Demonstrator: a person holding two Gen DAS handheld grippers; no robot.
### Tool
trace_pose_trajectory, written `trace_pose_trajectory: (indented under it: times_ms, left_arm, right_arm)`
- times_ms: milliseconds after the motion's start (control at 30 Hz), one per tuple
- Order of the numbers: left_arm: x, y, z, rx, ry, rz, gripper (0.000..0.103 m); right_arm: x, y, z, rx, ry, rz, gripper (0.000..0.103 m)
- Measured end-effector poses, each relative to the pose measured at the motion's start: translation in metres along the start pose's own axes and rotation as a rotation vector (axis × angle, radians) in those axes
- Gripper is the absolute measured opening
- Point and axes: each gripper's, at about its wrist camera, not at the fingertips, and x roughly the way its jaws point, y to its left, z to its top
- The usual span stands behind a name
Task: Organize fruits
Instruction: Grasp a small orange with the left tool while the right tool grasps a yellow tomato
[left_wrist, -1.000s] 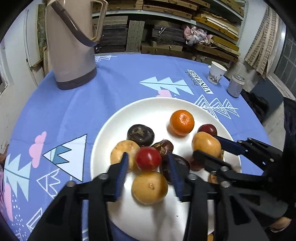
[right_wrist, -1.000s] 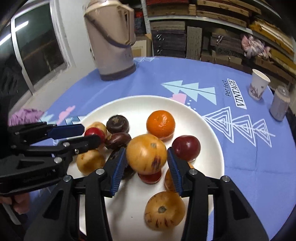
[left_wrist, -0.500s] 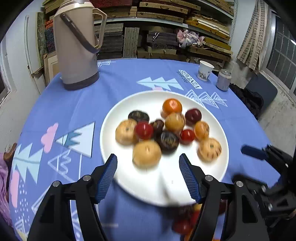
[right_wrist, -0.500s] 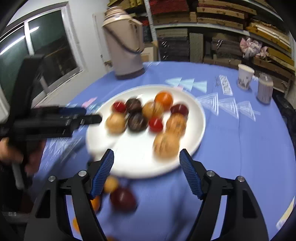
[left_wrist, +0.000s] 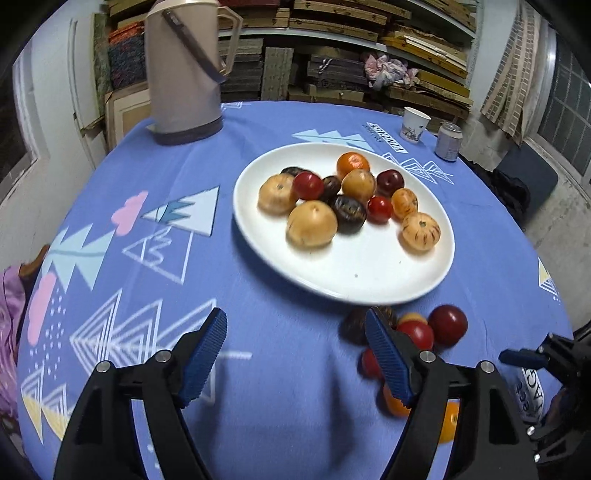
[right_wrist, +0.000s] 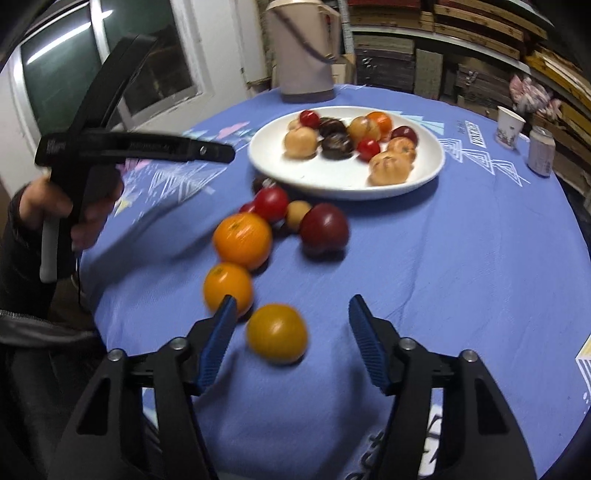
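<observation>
A white plate (left_wrist: 354, 273) (right_wrist: 332, 184) holds several fruits: tan, dark, red and orange ones. More fruits lie loose on the blue tablecloth in front of it, among them a dark red one (right_wrist: 324, 229) (left_wrist: 447, 325), a red one (right_wrist: 270, 202) and three oranges, the nearest (right_wrist: 277, 333). My left gripper (left_wrist: 295, 350) is open and empty above the cloth, left of the loose fruits. My right gripper (right_wrist: 290, 336) is open and empty, with the nearest orange between its fingers' line of sight.
A beige thermos jug (left_wrist: 183, 70) (right_wrist: 304, 48) stands at the far left of the round table. A paper cup (left_wrist: 415, 123) and a can (left_wrist: 448, 142) stand at the far right. Shelves of stacked boards fill the background. The table edge is close on the left.
Both grippers opened, letting go of the red fruit and the tan fruit, and pulled back from the plate toward the table's near edge. The loose fruits have come into view.
</observation>
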Motion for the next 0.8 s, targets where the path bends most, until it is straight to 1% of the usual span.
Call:
trace_pose_trajectory:
  times_ms: [133, 167, 200, 233, 267, 367, 500, 533, 633, 800]
  left_arm:
    - [-0.006, 0.003, -0.008, -0.015, 0.006, 0.012, 0.08]
    - [-0.007, 0.003, -0.01, -0.017, 0.009, 0.014, 0.081]
    - [-0.009, 0.002, -0.013, -0.018, 0.013, 0.015, 0.082]
    - [-0.011, 0.0, -0.015, -0.016, 0.015, 0.014, 0.082]
    - [-0.013, -0.002, -0.018, -0.009, 0.018, 0.008, 0.082]
    - [-0.019, -0.016, -0.027, 0.041, 0.041, -0.043, 0.082]
    - [-0.027, -0.043, -0.042, 0.124, 0.084, -0.182, 0.082]
    - [-0.027, -0.049, -0.046, 0.146, 0.09, -0.196, 0.082]
    - [-0.023, -0.069, -0.053, 0.206, 0.118, -0.203, 0.082]
    - [-0.013, -0.085, -0.061, 0.233, 0.165, -0.216, 0.08]
  right_arm:
    - [0.006, 0.01, -0.007, -0.022, 0.021, 0.003, 0.057]
    - [0.008, 0.011, -0.008, -0.025, 0.025, -0.004, 0.051]
    - [0.011, 0.012, -0.009, -0.032, 0.031, -0.011, 0.04]
    - [0.015, 0.013, -0.01, -0.039, 0.038, -0.022, 0.038]
    - [0.016, 0.013, -0.01, -0.043, 0.03, -0.021, 0.038]
    - [0.016, 0.011, -0.01, -0.038, 0.024, -0.015, 0.038]
    - [0.014, 0.004, -0.011, -0.014, 0.016, -0.027, 0.038]
    - [0.013, 0.002, -0.011, -0.009, 0.015, -0.03, 0.038]
    - [0.009, -0.003, -0.013, -0.003, 0.014, -0.043, 0.038]
    - [0.003, -0.012, -0.018, 0.021, 0.004, -0.057, 0.038]
